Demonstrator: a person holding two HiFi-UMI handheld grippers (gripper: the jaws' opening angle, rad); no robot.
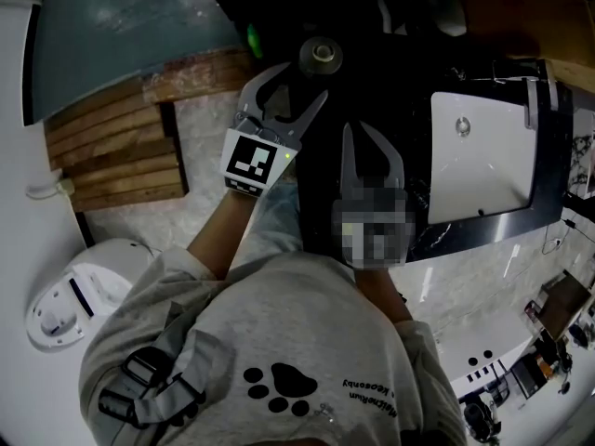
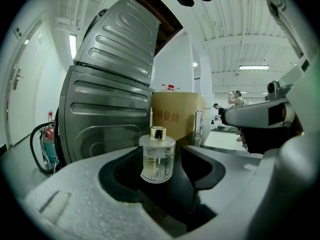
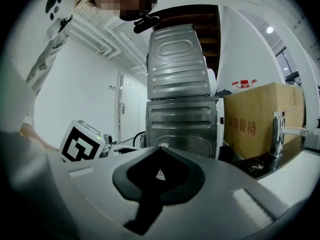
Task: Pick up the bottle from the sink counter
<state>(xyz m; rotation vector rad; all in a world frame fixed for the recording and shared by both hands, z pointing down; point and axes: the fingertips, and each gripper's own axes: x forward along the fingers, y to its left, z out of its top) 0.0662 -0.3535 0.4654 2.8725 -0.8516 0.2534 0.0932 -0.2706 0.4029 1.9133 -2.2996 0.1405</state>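
Nearest in the head view is the person's grey shirt [image 1: 279, 360] with a black paw print, and a forearm runs up from it to each tool. The right tongs [image 1: 357, 130] are closed tip to tip over the dark bench [image 1: 437, 240] with nothing between them. The right gripper view shows the same tongs [image 3: 159, 148] meeting at a point.

The left tongs [image 1: 299, 84] lie a little farther out and to the left, with the marker cube [image 1: 253, 161] at their base, and they stand wide apart. The bottle [image 1: 321, 56] stands upright on the bench at the mouth of that gap. In the left gripper view it is a round clear glass bottle [image 2: 157, 156] with a gold cap, framed by the two tips, and neither pad touches it.

To the right, a white sink [image 1: 483, 175] is set into the bench. Beyond the bottle rise two ribbed metal cabinets [image 2: 110, 99], one stacked on the other. A cardboard box [image 2: 175, 114] sits beside them, and a chrome tap [image 3: 277, 129] stands next to it in the right gripper view.
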